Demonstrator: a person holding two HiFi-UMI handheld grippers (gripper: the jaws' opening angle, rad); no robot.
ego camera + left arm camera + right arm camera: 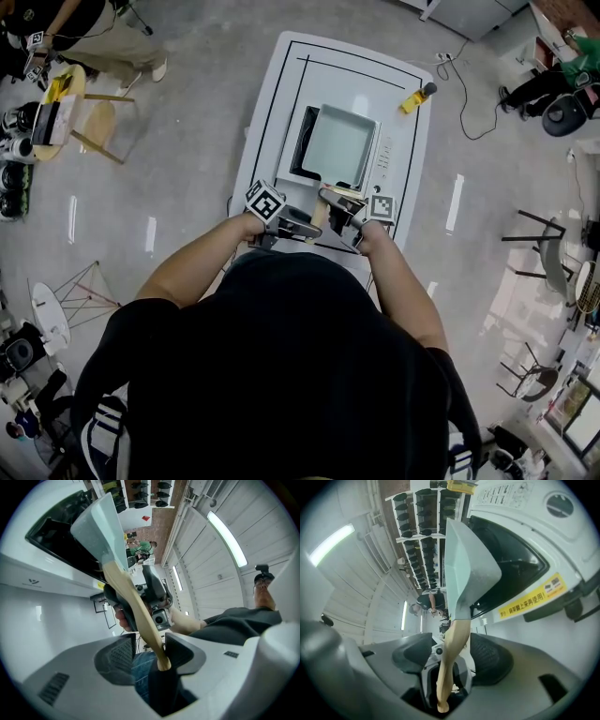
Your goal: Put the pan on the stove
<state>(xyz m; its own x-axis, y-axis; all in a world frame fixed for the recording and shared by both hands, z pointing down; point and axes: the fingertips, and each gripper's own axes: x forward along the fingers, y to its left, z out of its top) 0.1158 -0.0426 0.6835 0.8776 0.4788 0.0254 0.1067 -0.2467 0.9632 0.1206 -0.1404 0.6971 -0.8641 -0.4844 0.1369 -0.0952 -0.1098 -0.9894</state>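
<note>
A square pale-green pan (337,145) with a wooden handle (322,208) sits on the black-topped stove (302,141) on the white table (272,94). The handle points toward me, and both grippers meet at it from opposite sides. My left gripper (147,646) is open. The handle (133,606) passes between its jaws close to the right pad, with a gap on the left. My right gripper (450,656) is open wide, and the handle (452,644) runs between its pads with space on both sides. Pan (468,569) and stove (511,555) fill that view.
A yellow object (412,98) lies on the table's far right corner. The stove's control panel (384,159) is right of the pan. A cable (469,94), wooden stools (94,122) and chairs (553,253) stand on the floor around the table. People sit at both far corners.
</note>
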